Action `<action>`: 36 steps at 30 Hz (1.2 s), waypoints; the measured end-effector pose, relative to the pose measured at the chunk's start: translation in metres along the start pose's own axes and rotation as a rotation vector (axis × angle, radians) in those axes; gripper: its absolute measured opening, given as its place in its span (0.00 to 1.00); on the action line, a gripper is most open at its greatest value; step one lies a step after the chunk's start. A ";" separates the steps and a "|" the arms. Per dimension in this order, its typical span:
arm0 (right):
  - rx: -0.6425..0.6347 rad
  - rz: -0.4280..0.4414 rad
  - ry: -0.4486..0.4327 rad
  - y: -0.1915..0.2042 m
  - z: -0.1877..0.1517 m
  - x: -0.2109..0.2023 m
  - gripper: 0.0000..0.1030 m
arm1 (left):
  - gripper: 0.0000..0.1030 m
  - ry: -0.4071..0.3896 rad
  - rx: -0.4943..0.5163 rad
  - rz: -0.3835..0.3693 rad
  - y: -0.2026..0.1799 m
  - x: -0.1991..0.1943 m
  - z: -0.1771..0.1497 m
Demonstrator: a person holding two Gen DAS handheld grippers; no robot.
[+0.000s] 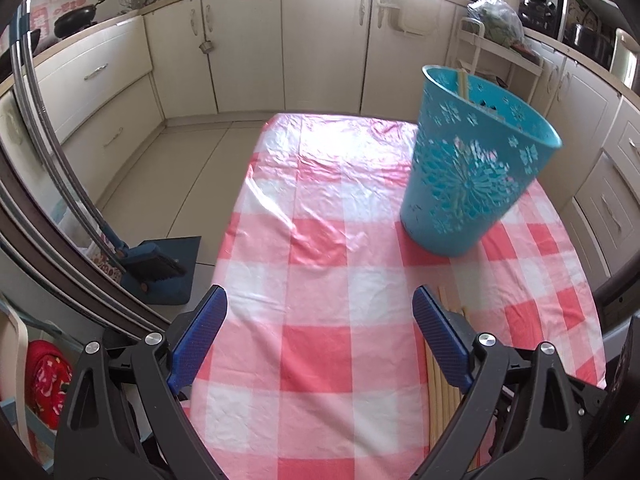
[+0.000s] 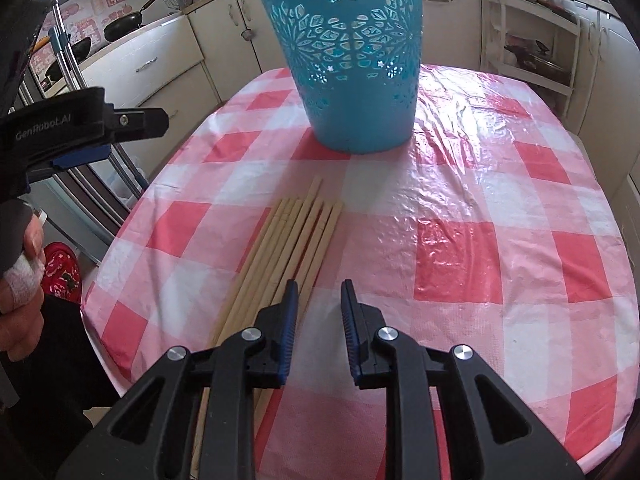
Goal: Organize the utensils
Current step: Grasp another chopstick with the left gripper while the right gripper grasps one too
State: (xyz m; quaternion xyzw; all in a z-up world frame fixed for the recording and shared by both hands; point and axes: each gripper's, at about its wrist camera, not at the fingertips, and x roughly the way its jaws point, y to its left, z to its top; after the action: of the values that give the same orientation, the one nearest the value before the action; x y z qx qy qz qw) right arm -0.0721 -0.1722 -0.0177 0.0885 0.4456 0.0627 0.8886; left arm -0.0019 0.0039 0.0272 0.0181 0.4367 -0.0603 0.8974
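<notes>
A perforated blue plastic basket [image 1: 468, 176] [image 2: 352, 72] stands upright on the pink checked tablecloth [image 2: 480, 208], with a pair of chopsticks [image 1: 464, 84] leaning inside it. Several wooden chopsticks [image 2: 292, 240] [image 1: 438, 392] lie side by side on the cloth in front of the basket. My right gripper [image 2: 320, 285] hovers low just right of that bundle, its jaws narrowly open with nothing between them. My left gripper [image 1: 320, 294] is wide open and empty over the cloth, its right finger above the chopsticks.
In the right wrist view a bandaged hand [image 2: 24, 280] holds the left gripper at the table's left edge. A broom and dustpan [image 1: 160, 264] lie on the floor to the left. Cream cabinets [image 1: 320, 40] and a white rack [image 2: 532, 48] stand behind the table.
</notes>
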 end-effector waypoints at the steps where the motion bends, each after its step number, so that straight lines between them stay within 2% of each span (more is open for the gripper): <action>1: -0.011 -0.011 -0.001 0.001 0.000 0.001 0.18 | 0.87 0.009 0.008 -0.001 -0.003 0.001 -0.004; 6: -0.053 -0.046 -0.008 0.003 0.001 0.004 0.10 | 0.87 0.066 0.045 -0.006 -0.017 0.008 -0.023; 13: -0.035 -0.055 -0.005 -0.011 0.000 -0.001 0.09 | 0.87 0.137 0.098 -0.019 -0.035 0.021 -0.043; 19: -0.010 -0.052 -0.006 -0.022 0.000 -0.004 0.09 | 0.87 0.170 0.107 -0.008 -0.037 0.031 -0.047; 23: -0.011 -0.045 -0.007 -0.022 0.000 -0.004 0.09 | 0.87 0.190 0.083 -0.041 -0.035 0.035 -0.047; 36: -0.010 -0.037 -0.006 -0.023 0.000 -0.004 0.09 | 0.87 0.214 0.128 -0.018 -0.046 0.048 -0.052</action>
State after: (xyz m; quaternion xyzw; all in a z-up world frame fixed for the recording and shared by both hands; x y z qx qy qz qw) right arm -0.0739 -0.1956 -0.0197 0.0761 0.4440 0.0482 0.8915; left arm -0.0188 -0.0415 -0.0413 0.0777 0.5254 -0.0939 0.8421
